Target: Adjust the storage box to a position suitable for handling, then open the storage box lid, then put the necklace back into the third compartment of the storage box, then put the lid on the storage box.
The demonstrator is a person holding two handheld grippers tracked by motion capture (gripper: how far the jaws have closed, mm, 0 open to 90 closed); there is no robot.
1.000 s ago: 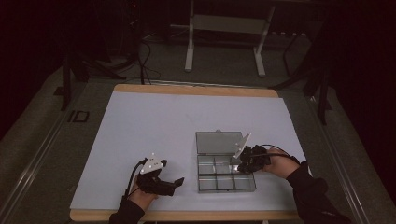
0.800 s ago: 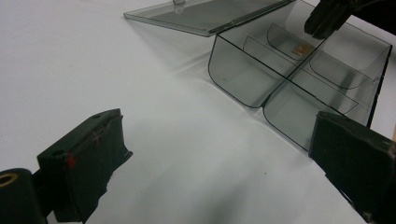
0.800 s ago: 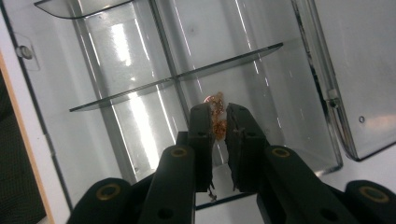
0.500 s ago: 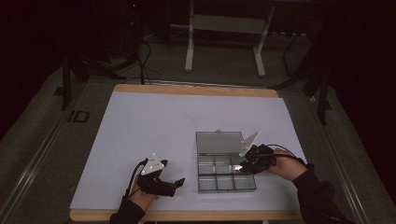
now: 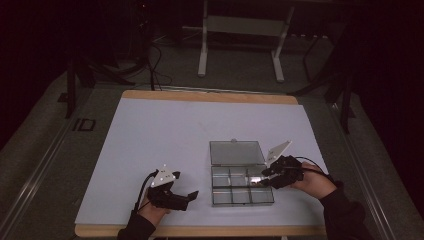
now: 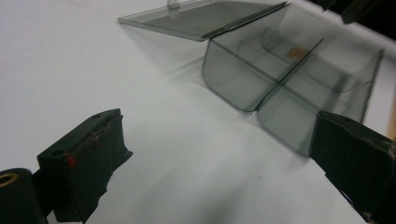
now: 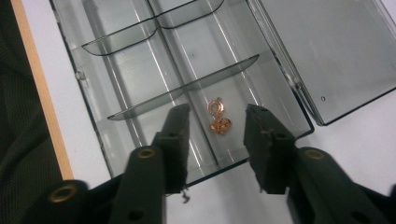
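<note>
The small gold pendant [image 7: 218, 117] lies in a corner compartment of the clear box [image 7: 140, 70], just ahead of the right claw [image 7: 217, 122] and between its tips. The jaws have just been opening and hold nothing. The pendant looks light, hard, slippery and delicate; better to pinch its wider heart part. Its long axis points away from the claw, ring end farthest. The left claw [image 6: 219, 154] is wide open and empty, with the box ahead of it.

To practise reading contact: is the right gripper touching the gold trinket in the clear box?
Apart. In the right gripper view, the right gripper has just been opening; bare box floor separates each jaw from the gold trinket.
</note>
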